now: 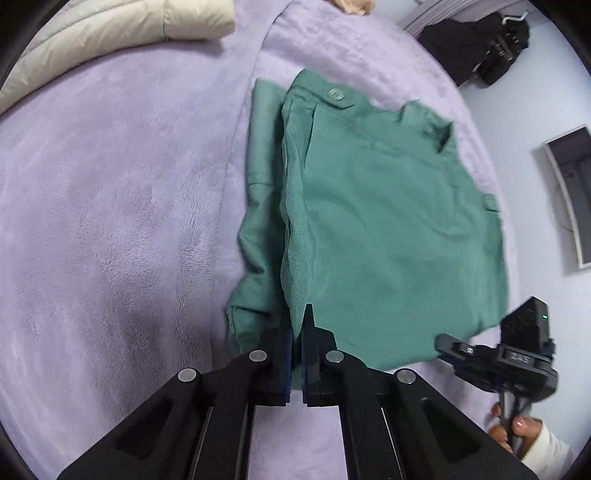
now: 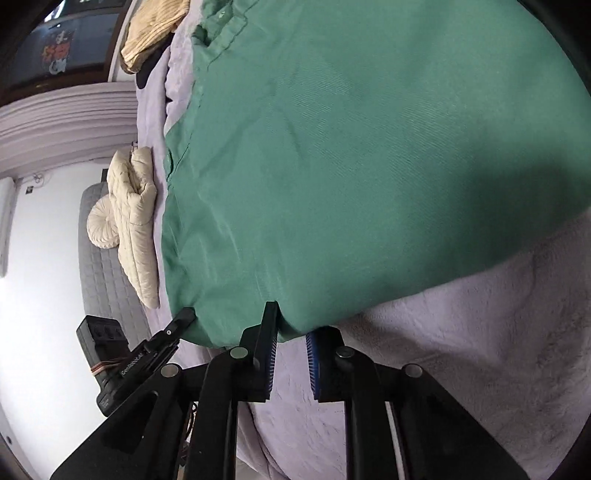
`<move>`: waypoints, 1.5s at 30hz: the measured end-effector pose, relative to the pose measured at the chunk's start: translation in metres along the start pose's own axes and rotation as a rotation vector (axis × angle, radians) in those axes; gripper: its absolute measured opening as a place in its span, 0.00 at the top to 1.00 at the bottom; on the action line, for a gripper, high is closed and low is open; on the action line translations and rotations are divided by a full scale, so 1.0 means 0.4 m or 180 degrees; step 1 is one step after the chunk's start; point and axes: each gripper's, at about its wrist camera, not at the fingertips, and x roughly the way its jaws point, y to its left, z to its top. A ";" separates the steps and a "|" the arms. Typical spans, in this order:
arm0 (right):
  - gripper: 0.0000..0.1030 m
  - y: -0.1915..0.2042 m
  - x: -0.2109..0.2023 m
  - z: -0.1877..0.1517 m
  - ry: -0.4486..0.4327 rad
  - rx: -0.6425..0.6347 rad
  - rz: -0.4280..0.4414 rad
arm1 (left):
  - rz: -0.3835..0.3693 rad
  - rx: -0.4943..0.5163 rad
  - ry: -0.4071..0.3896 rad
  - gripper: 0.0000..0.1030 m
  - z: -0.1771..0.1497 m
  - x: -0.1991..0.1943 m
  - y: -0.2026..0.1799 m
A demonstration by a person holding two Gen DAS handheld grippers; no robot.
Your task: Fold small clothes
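A green garment [image 1: 388, 221] with a button lies folded lengthwise on the lilac blanket [image 1: 110, 221]. My left gripper [image 1: 297, 317] is shut on the garment's near fold edge, with cloth pinched between the blue pads. In the right wrist view the garment [image 2: 351, 147] fills most of the picture. My right gripper [image 2: 295, 325] is closed down on its near hem, and the cloth covers the right fingertip. The left gripper [image 2: 186, 314] pinches the neighbouring corner. From the left wrist view the right gripper [image 1: 443, 341] meets the hem at lower right, held by a hand [image 1: 517, 428].
A cream padded jacket [image 1: 110, 37] lies at the blanket's far left, also seen as the cream jacket [image 2: 136, 221] beside a round cushion [image 2: 101, 221]. Black clothes [image 1: 472, 44] sit at the far right. A yellow knit [image 2: 155, 29] lies beyond the garment.
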 end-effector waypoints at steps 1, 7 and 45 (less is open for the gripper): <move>0.88 0.003 -0.002 -0.003 -0.0003 -0.0025 -0.0034 | -0.0038 0.0010 -0.0010 0.96 -0.005 -0.008 0.002; 0.90 -0.060 0.017 -0.029 0.0052 0.0171 -0.0256 | 0.0160 0.0048 0.0189 0.96 -0.051 0.055 0.050; 0.62 0.041 -0.133 -0.089 -0.0245 -0.0435 -0.0990 | 0.0885 0.0242 0.0054 0.95 -0.065 0.001 0.003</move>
